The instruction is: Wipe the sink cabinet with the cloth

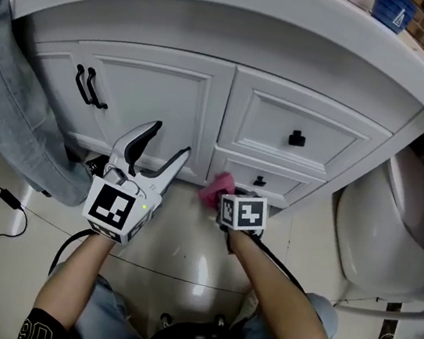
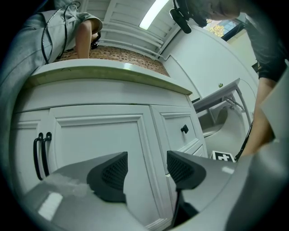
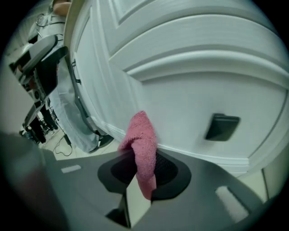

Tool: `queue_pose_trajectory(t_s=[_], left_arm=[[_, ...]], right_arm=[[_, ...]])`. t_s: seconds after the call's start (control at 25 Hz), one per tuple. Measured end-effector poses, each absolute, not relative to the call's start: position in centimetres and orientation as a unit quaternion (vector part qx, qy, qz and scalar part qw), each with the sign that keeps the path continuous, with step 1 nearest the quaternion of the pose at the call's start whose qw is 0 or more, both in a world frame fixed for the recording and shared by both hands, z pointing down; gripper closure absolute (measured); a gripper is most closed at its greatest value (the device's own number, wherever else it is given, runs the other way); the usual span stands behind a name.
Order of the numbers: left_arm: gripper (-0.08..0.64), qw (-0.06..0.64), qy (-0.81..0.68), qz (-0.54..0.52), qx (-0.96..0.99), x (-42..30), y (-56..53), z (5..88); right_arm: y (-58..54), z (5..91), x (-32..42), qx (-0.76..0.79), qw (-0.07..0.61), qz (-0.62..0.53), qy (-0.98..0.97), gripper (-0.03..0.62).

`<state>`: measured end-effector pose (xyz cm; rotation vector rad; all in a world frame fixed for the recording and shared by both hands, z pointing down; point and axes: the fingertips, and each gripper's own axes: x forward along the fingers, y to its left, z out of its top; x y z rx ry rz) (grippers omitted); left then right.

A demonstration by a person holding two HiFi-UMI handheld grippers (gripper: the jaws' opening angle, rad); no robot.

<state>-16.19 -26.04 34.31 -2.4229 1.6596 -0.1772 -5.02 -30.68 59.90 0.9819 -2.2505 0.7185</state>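
There was one sink cabinet (image 1: pixel 216 39). Its front carried two drawers, an upper drawer (image 1: pixel 326 119) and a lower drawer (image 1: pixel 288 186), with two black knobs, one on each (image 1: pixel 297 138) (image 1: pixel 260 181). Left of the drawers were two black bar handles (image 1: pixel 90 86), side by side. One pink cloth (image 1: pixel 215 187) was at the cabinet's base. Two grippers were in front of the cabinet, the left gripper (image 1: pixel 171 138) and the right gripper (image 3: pixel 143 171). One toilet (image 1: pixel 383 238) stood to the cabinet's right, and one denim garment (image 1: pixel 18 96) hung at its left.

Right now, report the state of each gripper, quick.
Left gripper: open, empty.
Right gripper: shut on the pink cloth.
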Motion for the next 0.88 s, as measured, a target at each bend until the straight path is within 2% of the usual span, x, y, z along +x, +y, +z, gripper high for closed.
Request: queue_pose_trajectory(t_s=[0.28, 0.4, 0.56, 0.68, 0.88], left_arm=[[0.290, 0.097, 0.550, -0.052, -0.828, -14.0, -27.4, 34.8], [0.290, 0.087, 0.550, -0.055, -0.829, -13.2, -28.5, 35.6], [0.290, 0.076, 0.559, -0.058, -0.824, -13.5, -29.2, 36.1], [0.290, 0.077, 0.563, -0.061, -0.821, -13.7, -29.5, 35.9], [0.290, 0.080, 0.574, -0.066, -0.812, -14.4, -29.9, 35.5]], right_arm=[[-33.7, 60.2, 12.9, 0.502, 0.302, 0.264, -0.766, 0.517], [-34.2, 59.3, 16.8, 0.531, 0.286, 0.277, -0.748, 0.517], [-33.6, 61.7, 14.2, 0.493, 0.285, 0.303, -0.765, 0.517], [-32.3, 62.7, 7.4, 0.401, 0.304, 0.288, -0.815, 0.515], [-29.1, 63.8, -3.5, 0.248, 0.363, 0.191, -0.877, 0.515]])
